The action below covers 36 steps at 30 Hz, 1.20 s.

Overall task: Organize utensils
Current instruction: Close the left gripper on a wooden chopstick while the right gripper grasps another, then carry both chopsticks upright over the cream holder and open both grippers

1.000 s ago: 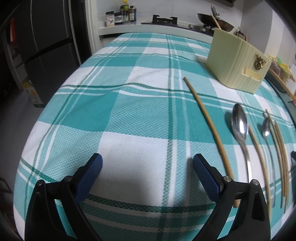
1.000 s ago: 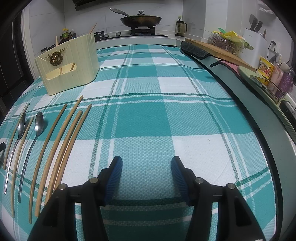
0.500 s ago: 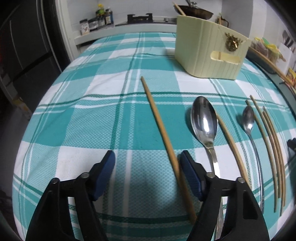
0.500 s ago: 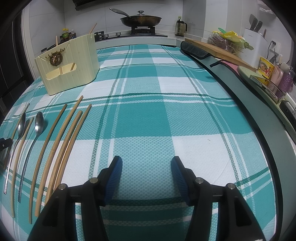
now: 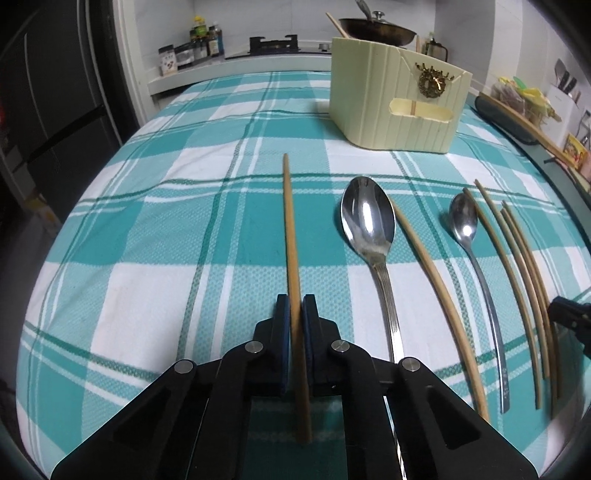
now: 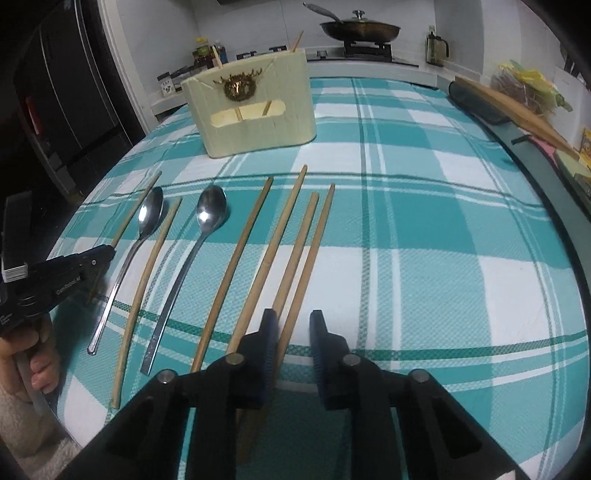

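Both grippers closing on chopsticks
The left gripper (image 5: pixel 294 306) clamped the far-left chopstick (image 5: pixel 290 229) on the tablecloth (image 5: pixel 155 236); the right gripper (image 6: pixel 293 325) had just narrowed, jaws still apart around the rightmost chopsticks (image 6: pixel 314 240).

Kitchen behind a checked tablecloth (image 5: pixel 155 236)

White tiled wall (image 6: pixel 258 22), stove (image 6: pixel 365 48) carrying a lidded pan (image 6: pixel 360 29) (dark), black fridge (image 5: pixel 55 110) at left.

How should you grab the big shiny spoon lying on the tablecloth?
Grip the big spoon on its thin handle, coming from above with a finger on either side. It lies flat, bowl pointing toward the cream holder, and the wide bowl is probably too broad and slippery to pinch.
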Tool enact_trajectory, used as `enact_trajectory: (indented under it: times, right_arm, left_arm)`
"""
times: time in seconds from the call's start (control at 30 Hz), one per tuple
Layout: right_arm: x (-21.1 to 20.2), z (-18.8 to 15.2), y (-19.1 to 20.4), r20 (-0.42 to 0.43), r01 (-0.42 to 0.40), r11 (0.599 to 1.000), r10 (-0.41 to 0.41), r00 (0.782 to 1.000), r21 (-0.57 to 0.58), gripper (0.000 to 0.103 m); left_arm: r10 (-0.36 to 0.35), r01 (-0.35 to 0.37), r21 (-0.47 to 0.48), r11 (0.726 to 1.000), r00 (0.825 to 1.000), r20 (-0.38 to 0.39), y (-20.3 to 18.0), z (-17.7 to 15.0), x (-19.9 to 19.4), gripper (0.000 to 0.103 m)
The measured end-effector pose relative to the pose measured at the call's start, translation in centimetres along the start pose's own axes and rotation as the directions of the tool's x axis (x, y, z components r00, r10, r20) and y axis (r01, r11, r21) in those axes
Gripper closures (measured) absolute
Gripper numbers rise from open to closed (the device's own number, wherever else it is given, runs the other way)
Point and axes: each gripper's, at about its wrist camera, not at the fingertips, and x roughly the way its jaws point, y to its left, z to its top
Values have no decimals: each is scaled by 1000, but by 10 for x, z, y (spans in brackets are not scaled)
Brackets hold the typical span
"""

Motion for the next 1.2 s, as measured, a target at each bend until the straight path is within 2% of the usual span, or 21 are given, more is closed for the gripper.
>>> enact_trajectory:
  times: [0.2,0.3,0.4,0.47,0.5,0.53,0.6,0.63,0.67,0.73,0.9,1.17,1.2]
  right_arm:
    - [0,-1,8,-34,87,994,-89,995,-62,95]
    - [-7,-6,-2,-56,144,988,-148,987,-57,96]
    - [-14,-12,-14,-79,158,987,-161,984,-40,96]
    - [-17,-13,-19,-99,127,991,-130,987,-34,96]
    - [-17,-12,-20,-110,118,992,-122,986,-38,95]
    - [-16,-11,-19,-120,111,993,-116,986,-46,95]
    - [-15,-7,-20,-147,78,995,-86,985,-60,87]
    - [-14,-5,-21,-164,51,997,-61,985,-61,83]
    - [-13,-2,-21,-177,28,998,-38,983,-60,74]
    - [-10,4,-21,-206,-5,997,-10,979,-72,69]
    - [3,21,-21,-218,8,989,-41,975,-149,69]
    - [32,64,-13,-235,41,977,-91,968,-208,70]
    - [36,70,-12,-232,43,976,-94,968,-214,74]
  left_arm:
    - [-7,7,-3,1000,999,-33,7,-17,-15,97]
    - [-31,31,6,999,997,-67,15,-26,-24,97]
    - [-76,79,23,997,990,-115,23,-30,-28,97]
    - [-119,125,28,992,981,-151,28,-25,-27,94]
    - [-136,142,26,990,977,-165,30,-21,-26,84]
    - [-150,157,27,987,973,-174,32,-17,-25,70]
    - [-159,169,43,985,970,-181,34,-7,-24,52]
    - [-157,171,58,984,970,-187,34,-1,-23,50]
    - [-152,169,75,983,970,-192,34,4,-21,50]
    - [-146,169,105,980,968,-204,32,15,-15,49]
    - [-145,178,95,980,949,-281,32,34,15,52]
    - [-79,124,127,984,947,-311,21,67,44,53]
    - [-74,119,132,984,949,-307,20,70,46,56]
